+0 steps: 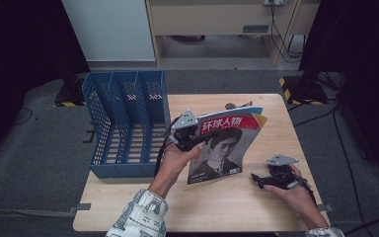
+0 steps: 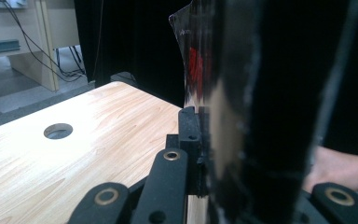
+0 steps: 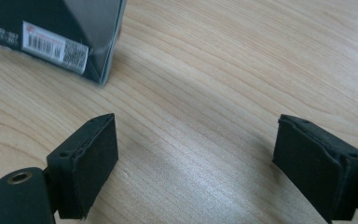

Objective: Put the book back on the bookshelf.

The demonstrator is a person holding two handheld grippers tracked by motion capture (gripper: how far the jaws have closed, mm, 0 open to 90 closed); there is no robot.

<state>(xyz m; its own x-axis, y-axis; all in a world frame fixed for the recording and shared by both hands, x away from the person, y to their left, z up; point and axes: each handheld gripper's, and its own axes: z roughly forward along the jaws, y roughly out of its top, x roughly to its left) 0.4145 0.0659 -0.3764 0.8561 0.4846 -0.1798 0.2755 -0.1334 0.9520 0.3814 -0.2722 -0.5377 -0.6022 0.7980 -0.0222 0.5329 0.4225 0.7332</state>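
Magazine (image 1: pixel 224 145) stood upright at frame centre on the tabletop (image 1: pixel 237 207), its left edge clamped in the left gripper (image 1: pixel 190 136) beside the rack (image 1: pixel 123 123). Thin, floppy and glossy, it probably needed holding near the spine. Right gripper (image 1: pixel 256 178) rested lower right, jaws apart and empty.

left tongs (image 1: pixel 190 134) grip upright magazine (image 1: pixel 222 148) by rack (image 1: pixel 123 123).

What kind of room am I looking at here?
Probably an office or lab corner set up for recording: a small wooden table on grey carpet, a blue file rack, a magazine, trailing cables and dark curtains around.
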